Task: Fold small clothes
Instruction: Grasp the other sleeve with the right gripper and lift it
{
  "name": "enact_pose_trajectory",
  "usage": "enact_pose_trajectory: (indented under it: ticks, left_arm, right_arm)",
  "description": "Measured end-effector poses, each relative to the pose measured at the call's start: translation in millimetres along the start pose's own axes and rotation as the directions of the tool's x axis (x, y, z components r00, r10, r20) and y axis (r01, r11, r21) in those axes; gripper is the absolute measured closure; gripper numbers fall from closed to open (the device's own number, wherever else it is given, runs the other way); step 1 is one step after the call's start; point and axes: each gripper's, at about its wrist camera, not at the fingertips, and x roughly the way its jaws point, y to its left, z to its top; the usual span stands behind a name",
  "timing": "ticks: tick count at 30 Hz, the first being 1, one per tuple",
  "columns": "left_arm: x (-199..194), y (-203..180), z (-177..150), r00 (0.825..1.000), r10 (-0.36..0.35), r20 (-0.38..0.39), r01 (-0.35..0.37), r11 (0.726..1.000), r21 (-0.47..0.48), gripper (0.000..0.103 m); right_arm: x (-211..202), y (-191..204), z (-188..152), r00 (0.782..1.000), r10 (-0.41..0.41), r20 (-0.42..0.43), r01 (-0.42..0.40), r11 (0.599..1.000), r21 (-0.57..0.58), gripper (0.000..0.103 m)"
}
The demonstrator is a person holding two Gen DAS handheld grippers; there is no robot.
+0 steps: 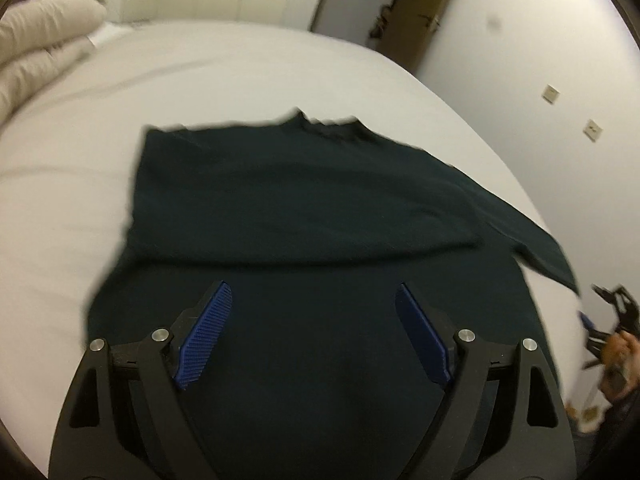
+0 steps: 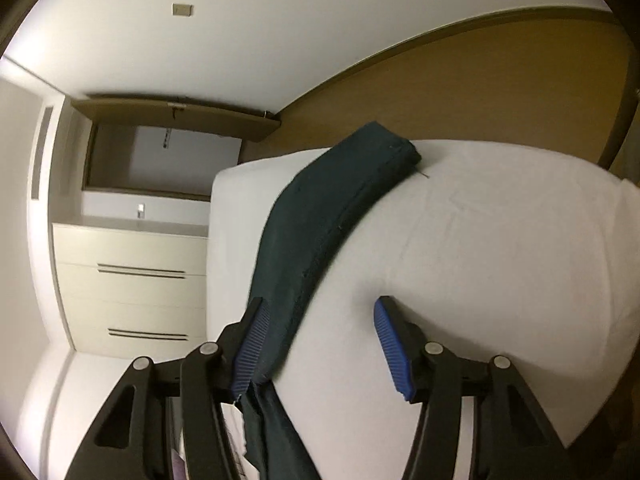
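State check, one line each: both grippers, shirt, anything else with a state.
left gripper: open, above the shirt, holding nothing
right gripper: open, straddling the shirt's hem edge, not clamped
dark green shirt: lying on the bed, left side folded in, right sleeve still spread out
bed: white sheet, lightly creased
wardrobe doors: shut

White bed point(image 1: 280, 80) with pillow point(image 1: 44, 36); cream wardrobe point(image 2: 132, 280); white walls point(image 1: 520, 40); wooden door point(image 1: 416, 12).

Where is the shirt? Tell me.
The shirt lies spread on the bed, under the open left gripper; in the right wrist view its edge lies between the open right gripper fingers.
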Motion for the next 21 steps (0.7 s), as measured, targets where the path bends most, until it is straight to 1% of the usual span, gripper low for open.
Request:
enact_pose_trajectory:
  ticks: [1,3,7,9,12,13,14,15,16,18,19,21]
  left_arm:
    - [-1.3,-5.3,-1.9,1.000,-0.015,-0.006,0.015,1.000,0.001,0.019]
    - [-4.9,-16.2,-5.6,1.000,-0.020,-0.011,0.020,1.000,0.013,0.019]
    - [-7.5,-20.4,-7.2,0.999,-0.046,-0.026,0.045,0.999,-0.008,0.019]
    - [-8.9,-19.4,-7.0,0.998,-0.051,-0.030,0.051,0.999,-0.019,0.019]
    - [-11.1,-11.0,-4.1,0.998,-0.051,-0.022,0.050,0.998,-0.028,0.019]
    - [-10.4,-6.9,-2.5,0.998,-0.053,-0.020,0.052,0.998,-0.037,0.019]
    - [-10.0,-2.5,-1.2,0.998,-0.057,-0.019,0.056,0.997,-0.051,0.019]
    - [-9.3,3.3,0.4,0.998,-0.060,-0.018,0.059,0.996,-0.069,0.019]
    - [-7.2,8.9,2.5,0.998,-0.063,-0.019,0.061,0.995,-0.082,0.019]
    - [-6.6,17.9,4.2,0.998,-0.064,-0.019,0.062,0.993,-0.102,0.019]
    - [-7.0,23.2,5.5,0.998,-0.065,-0.016,0.063,0.992,-0.111,0.019]
    - [-3.0,35.5,11.7,0.997,-0.071,-0.012,0.068,0.988,-0.135,0.019]
  right_arm:
    - [4.9,1.3,1.8,1.000,0.008,-0.003,-0.008,1.000,0.015,0.045]
    - [19.8,7.9,10.2,0.999,0.025,-0.020,-0.024,0.999,0.042,0.045]
    - [51.9,20.2,20.4,0.998,0.036,-0.053,-0.030,0.994,0.104,0.045]
    - [55.5,19.0,22.5,0.999,0.026,-0.043,-0.019,0.987,0.157,0.048]
    - [54.4,16.3,23.6,1.000,0.028,0.001,-0.027,0.975,0.221,0.054]
    - [52.8,15.4,23.9,0.999,0.032,0.018,-0.035,0.972,0.231,0.055]
    - [51.3,15.0,25.4,0.999,0.034,0.037,-0.042,0.972,0.232,0.058]
    - [50.5,15.0,25.4,0.998,0.030,0.054,-0.041,0.973,0.226,0.064]
    - [50.5,15.5,26.5,0.998,0.021,0.066,-0.035,0.975,0.218,0.068]
    - [51.8,15.1,27.0,0.997,-0.003,0.081,-0.013,0.981,0.196,0.083]
    - [50.4,14.6,26.8,0.996,-0.017,0.085,0.002,0.983,0.182,0.086]
    - [55.1,21.6,26.9,0.994,-0.053,0.100,0.038,0.989,0.145,0.089]
